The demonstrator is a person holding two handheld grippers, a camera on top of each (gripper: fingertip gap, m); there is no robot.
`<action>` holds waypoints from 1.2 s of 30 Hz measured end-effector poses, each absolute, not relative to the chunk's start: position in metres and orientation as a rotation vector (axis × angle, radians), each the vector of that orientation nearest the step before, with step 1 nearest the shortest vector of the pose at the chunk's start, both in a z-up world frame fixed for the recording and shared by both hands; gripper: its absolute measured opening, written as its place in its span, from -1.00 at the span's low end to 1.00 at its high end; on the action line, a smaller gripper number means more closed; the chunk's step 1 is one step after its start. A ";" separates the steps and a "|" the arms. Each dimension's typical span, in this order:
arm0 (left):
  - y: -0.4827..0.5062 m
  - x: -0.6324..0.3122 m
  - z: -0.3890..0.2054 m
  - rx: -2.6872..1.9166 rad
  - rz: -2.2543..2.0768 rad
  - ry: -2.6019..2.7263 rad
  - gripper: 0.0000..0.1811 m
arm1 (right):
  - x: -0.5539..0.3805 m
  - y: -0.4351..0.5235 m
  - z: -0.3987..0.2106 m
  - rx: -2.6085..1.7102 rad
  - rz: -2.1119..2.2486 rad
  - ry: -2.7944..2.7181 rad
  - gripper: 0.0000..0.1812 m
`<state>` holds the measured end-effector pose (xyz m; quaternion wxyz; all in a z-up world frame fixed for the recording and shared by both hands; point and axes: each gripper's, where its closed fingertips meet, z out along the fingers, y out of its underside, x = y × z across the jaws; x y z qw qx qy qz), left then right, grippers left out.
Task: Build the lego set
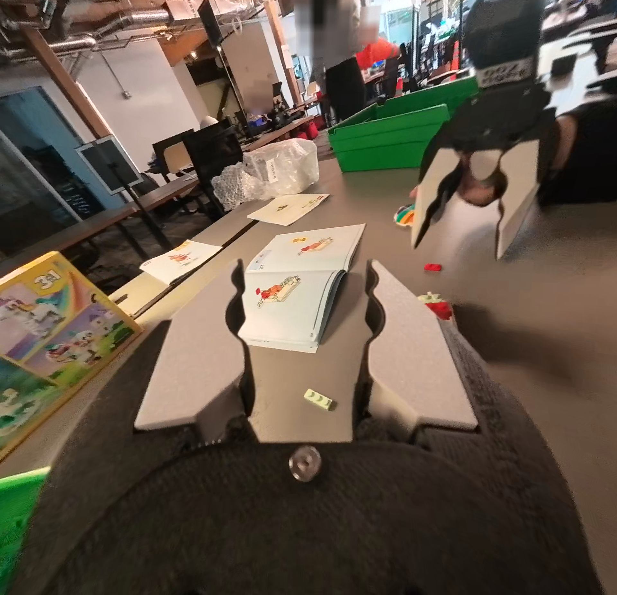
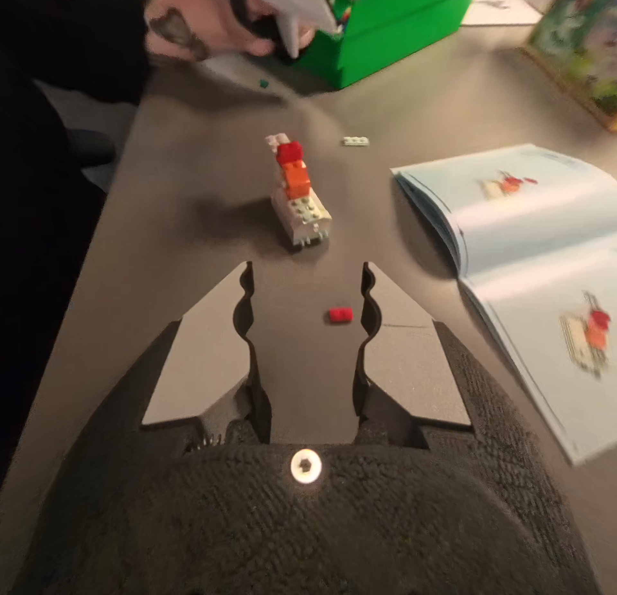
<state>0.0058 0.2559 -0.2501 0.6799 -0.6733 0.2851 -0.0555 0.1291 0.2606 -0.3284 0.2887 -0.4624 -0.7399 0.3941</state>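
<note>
My left gripper [image 1: 305, 268] is open and empty, low over the grey table [image 1: 551, 312]. A pale green three-stud plate [image 1: 319, 399] lies on the table between its fingers. My right gripper [image 2: 307, 265] is open and empty, with a small red brick [image 2: 340, 314] lying between its fingers, nearer the right one. The partly built model [image 2: 297, 191], white with orange and red bricks on top, stands just beyond its fingertips. In the left wrist view the model [image 1: 435, 305] is partly hidden behind my right finger, and the right gripper [image 1: 457, 250] hangs above the red brick [image 1: 433, 267].
An open instruction booklet [image 1: 300, 288] lies ahead of the left gripper, with two more booklets [image 1: 288, 208] beyond it. Green bins [image 1: 387, 138], a bubble-wrap bag [image 1: 267, 168] and the set's box [image 1: 56, 322] stand around. A rainbow piece [image 1: 404, 215] and a small dark green piece [image 2: 263, 84] lie loose.
</note>
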 end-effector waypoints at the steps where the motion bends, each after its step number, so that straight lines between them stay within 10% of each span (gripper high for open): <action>1: 0.256 0.006 -0.250 -1.511 -0.150 0.632 -0.21 | 0.119 0.254 -0.331 -1.198 1.051 -2.032 -0.29; 23: 0.241 0.056 -0.267 -1.534 -0.605 0.708 0.04 | 0.084 0.245 -0.293 -1.074 1.442 -1.862 -0.62; 36: 0.233 0.099 -0.298 -1.665 -0.664 0.824 -0.68 | 0.082 0.220 -0.285 -0.947 1.457 -1.894 -0.81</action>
